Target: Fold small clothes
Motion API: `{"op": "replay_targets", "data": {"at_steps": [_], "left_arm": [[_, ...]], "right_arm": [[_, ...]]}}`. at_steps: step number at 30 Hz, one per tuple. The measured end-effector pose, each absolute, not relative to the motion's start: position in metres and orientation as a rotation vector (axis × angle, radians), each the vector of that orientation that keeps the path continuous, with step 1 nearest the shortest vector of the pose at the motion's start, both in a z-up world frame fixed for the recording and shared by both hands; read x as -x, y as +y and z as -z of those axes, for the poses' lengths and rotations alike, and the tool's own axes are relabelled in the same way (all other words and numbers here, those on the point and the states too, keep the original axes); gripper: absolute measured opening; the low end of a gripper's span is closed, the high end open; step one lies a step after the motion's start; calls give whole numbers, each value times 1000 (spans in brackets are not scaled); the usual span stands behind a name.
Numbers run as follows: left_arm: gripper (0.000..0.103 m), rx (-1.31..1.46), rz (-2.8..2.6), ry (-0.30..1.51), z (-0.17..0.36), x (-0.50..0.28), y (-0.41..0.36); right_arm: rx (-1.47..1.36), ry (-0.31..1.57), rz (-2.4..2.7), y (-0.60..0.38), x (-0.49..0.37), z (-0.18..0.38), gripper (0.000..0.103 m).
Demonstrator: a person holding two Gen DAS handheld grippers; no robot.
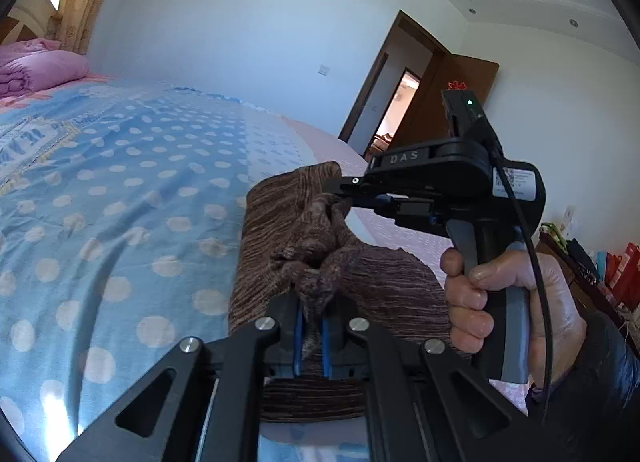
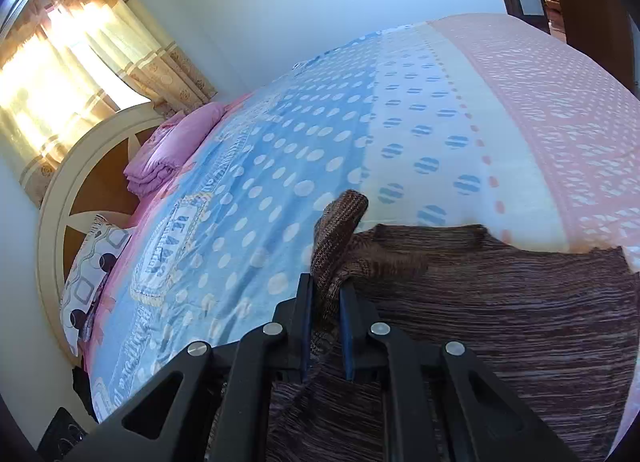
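Left wrist view shows the left gripper (image 1: pixel 311 326) clamped on a bunched fold of the brown knit garment (image 1: pixel 280 229), its blue pads squeezing the cloth between them. Beyond it, the right gripper (image 1: pixel 362 197) — held in a person's hand (image 1: pixel 500 302) — pinches another part of the same garment. From the right wrist view, the right gripper's jaws are likewise closed on a gathered ridge of knit, with the rest of the garment spread below and to the right on the bed cover (image 2: pixel 280 165), near the bed's pink edge.

Both grips look thin — only a narrow pinch of loose, stretchy knit sits between each pair of pads. If the two hands pull apart or lift unevenly, the cloth could slide out of one pinch, or the fold could land skewed and bunch up instead of lying flat
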State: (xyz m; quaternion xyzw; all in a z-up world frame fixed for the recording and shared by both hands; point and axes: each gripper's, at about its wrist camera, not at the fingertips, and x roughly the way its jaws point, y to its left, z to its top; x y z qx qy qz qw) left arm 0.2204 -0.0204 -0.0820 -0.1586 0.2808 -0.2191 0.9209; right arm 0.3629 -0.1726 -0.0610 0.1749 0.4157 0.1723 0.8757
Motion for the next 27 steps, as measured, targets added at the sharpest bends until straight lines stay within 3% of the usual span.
{"op": "replay_targets", "data": {"at_steps": [18,27], "left_arm": [[7,187,681,572,65,-207,-140],[7,98,765,692,99,-198,-201]], "right_arm": [[-269,782,-292,-287,-326,31,11],[-250,869,-223,-345,-305,100,11]]}}
